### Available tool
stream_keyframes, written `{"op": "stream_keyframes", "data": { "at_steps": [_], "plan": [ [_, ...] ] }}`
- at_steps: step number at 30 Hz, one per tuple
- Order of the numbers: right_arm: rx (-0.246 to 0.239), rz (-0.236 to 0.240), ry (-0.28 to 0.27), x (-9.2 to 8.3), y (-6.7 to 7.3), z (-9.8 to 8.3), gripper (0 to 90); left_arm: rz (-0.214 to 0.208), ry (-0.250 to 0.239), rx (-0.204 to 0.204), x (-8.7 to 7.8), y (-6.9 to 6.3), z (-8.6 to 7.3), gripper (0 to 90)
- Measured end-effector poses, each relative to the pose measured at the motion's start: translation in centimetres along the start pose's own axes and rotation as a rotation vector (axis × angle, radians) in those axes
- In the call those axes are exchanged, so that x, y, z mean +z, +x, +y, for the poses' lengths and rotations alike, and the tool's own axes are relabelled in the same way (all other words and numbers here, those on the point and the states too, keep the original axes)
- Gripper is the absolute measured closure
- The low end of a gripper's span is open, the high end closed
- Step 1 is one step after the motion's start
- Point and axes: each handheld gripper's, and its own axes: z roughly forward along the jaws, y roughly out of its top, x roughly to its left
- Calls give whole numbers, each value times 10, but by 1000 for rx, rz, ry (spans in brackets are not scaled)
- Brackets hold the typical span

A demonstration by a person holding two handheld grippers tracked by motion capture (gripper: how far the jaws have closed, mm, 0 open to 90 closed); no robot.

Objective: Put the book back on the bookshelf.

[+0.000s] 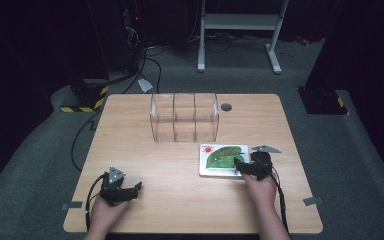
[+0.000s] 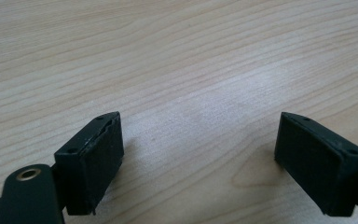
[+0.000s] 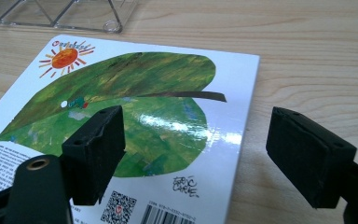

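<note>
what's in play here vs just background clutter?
Likely in play:
- book, flat on the table, right gripper open at its near corner
- clear divided box, beyond the book
- left gripper, open over bare wood

Just about:
- grey disc near the table's far edge
- floor cables
- white stand

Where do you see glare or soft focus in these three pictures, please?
Right gripper view: white glare streaks on the glossy book cover, and the near jaws look soft. Left gripper view: a pale sheen on the bare table, with blurred jaws. High view: the tabletop is evenly lit, the room around it dark.
</note>
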Motion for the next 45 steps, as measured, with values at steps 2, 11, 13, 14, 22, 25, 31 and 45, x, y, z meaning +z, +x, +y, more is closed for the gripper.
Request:
{"op": "stream_keyframes", "data": {
  "at_steps": [2, 11, 13, 14, 22, 25, 31, 45],
  "plan": [
    [0, 4, 28, 6, 4, 0, 203, 4, -1, -6, -1, -1, -1, 157],
    [-25, -3, 52, 9, 11, -1, 208, 8, -4, -9, -3, -2, -3, 163],
    [-38, -3, 51, 9, 14, -2, 208, 10, -4, -2, -3, -2, -3, 170],
    [-36, 0, 53, 8, 16, -2, 208, 8, -7, -4, -4, -3, -3, 182],
    [-91, 23, 53, 3, 45, -13, 204, 8, 9, -9, -6, -8, -3, 208],
    [-115, 31, 57, 2, 54, -16, 204, -1, 19, -3, -7, -12, -2, 208],
    [-151, 60, 54, 0, 76, -23, 196, -15, 31, -12, -2, -17, 5, 207],
    [-121, 98, 39, -17, 70, -39, 198, -129, -20, -5, 13, -51, 25, 222]
  ]
}}
